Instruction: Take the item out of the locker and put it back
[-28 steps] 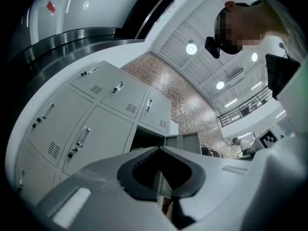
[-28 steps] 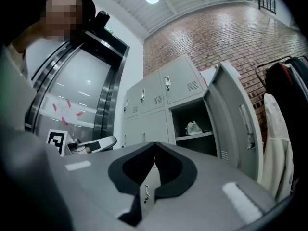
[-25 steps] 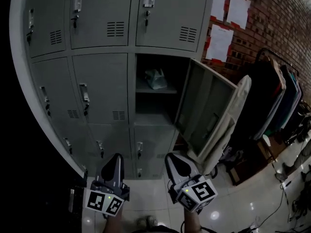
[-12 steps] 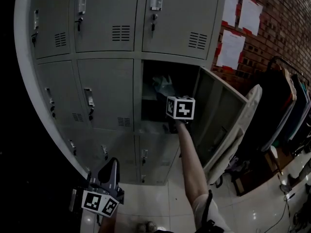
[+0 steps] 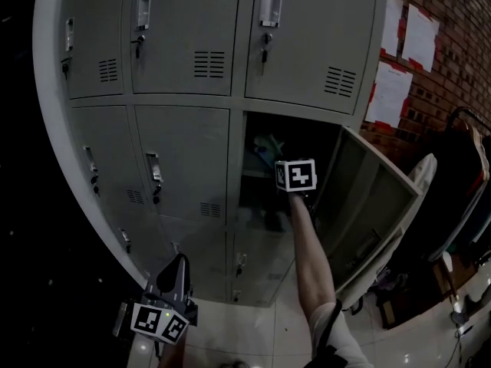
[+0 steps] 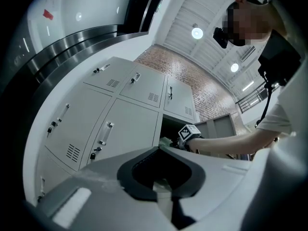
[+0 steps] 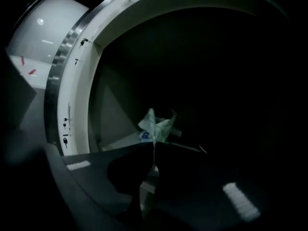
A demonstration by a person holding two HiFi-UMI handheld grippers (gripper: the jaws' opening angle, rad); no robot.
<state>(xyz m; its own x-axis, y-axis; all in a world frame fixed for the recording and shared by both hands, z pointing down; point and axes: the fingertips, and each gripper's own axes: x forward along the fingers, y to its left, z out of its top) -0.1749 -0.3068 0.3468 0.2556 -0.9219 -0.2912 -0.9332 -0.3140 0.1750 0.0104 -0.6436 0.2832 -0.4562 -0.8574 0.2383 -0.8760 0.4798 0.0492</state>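
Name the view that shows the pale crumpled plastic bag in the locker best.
Right gripper view: the pale crumpled plastic bag sits centred and close. Head view gives a dim greenish patch; left gripper view, a tiny speck.

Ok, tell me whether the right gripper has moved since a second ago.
Yes. The right gripper rose from floor level into the open locker, jaws closing on the bag there.

Two hand-held grippers [image 5: 179,267] [image 7: 154,147]; one open locker [image 5: 362,199]; one bag [image 7: 155,125]; three papers [image 5: 387,92].
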